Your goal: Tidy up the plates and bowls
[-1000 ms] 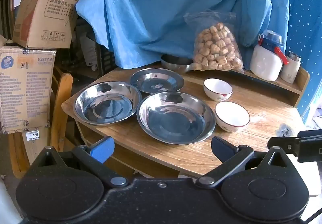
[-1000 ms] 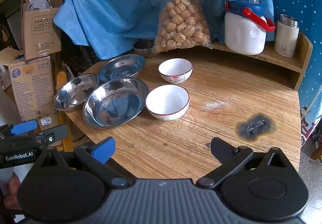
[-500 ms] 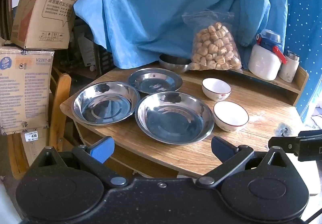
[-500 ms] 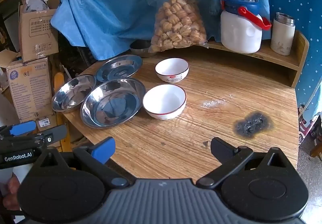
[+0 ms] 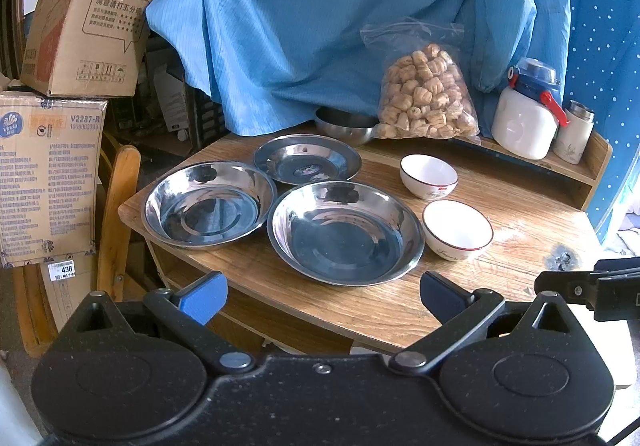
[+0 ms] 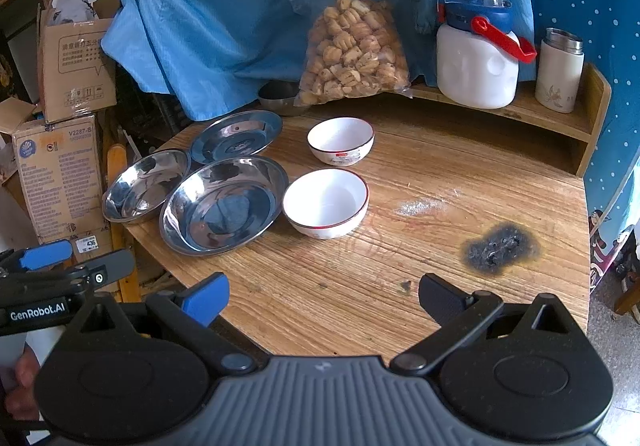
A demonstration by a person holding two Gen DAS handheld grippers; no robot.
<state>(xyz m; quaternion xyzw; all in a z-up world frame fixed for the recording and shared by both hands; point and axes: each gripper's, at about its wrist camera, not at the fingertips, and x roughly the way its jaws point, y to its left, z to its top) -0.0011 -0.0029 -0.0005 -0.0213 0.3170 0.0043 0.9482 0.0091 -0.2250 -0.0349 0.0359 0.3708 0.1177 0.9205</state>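
The left gripper (image 5: pixel 322 296) hangs at the near edge of the round wooden table (image 5: pixel 516 213), its fingers spread wide with nothing between them; straight ahead of it sits the largest shiny steel plate (image 5: pixel 346 232), round and shallow. The right gripper (image 6: pixel 322 296) is likewise spread and empty, above bare wood, with the nearer white ceramic bowl with a red rim (image 6: pixel 326 202) ahead and slightly left of it.

Three steel plates cluster on the table's left part: the largest, a second steel plate (image 5: pixel 208 203) just beside it at the table's left edge, and a smaller, flatter steel plate (image 5: pixel 307 164) behind both. The farther white ceramic bowl (image 6: pixel 341 140) stands behind the nearer one, apart from it. Both bowls and all plates are empty. The wood is grained, with a black scorched patch (image 6: pixel 500 250) to the right.

At the back a small steel bowl (image 5: pixel 346 124) sits beside a clear plastic bag of knobbly tan snacks (image 5: pixel 426 93), which leans against blue cloth (image 5: pixel 340 5). A raised wooden shelf (image 6: pixel 560 117) holds a white jug with a blue lid and red handle (image 6: pixel 476 61) and a white flask with a steel cap (image 6: pixel 559 70).
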